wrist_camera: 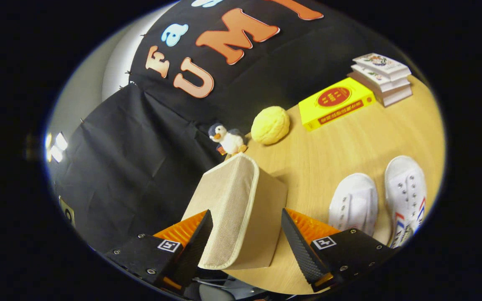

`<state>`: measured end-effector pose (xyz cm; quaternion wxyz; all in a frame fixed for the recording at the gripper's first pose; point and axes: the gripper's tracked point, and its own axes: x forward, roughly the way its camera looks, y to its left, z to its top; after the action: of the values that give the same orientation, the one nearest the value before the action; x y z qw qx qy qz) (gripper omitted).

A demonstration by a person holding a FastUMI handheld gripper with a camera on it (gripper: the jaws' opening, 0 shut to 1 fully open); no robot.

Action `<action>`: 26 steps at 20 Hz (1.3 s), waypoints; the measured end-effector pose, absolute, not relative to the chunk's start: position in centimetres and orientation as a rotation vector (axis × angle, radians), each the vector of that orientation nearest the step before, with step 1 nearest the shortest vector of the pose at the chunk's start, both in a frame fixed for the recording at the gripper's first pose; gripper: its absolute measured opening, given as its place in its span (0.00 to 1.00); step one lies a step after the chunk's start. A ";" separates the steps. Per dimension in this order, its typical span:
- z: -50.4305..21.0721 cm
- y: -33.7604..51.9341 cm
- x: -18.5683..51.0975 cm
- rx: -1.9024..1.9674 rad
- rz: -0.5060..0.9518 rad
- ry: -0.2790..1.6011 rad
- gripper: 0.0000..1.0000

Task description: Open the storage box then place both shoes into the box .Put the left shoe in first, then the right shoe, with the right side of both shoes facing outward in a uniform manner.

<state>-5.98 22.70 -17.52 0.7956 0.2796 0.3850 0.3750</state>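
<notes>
Wooden tabletop [349, 150] before black cloth — storage box [241, 209], lid seemingly still down, sits between the spread fingers of the gripper [247, 234], neither clearly pressing it; both white shoes [377, 200] beside it — unpacked, task barely begun.

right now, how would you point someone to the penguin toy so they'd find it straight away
Start at the beige fabric storage box that sits between the open gripper fingers on the wooden table. Just beyond the box's far corner, against the black cloth wall, stands the small plush penguin. The yellow ball-shaped plush beside it is plain; the penguin is dark-and-white.
</notes>
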 end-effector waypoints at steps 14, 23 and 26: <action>-18.6 27.4 -8.7 0.859 0.978 1.026 0.82; -11.8 26.7 -7.5 0.989 0.971 0.912 0.02; -7.5 28.6 -8.5 0.990 1.019 0.864 0.03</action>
<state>-8.47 28.60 -7.52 0.6737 0.4398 0.3840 0.4529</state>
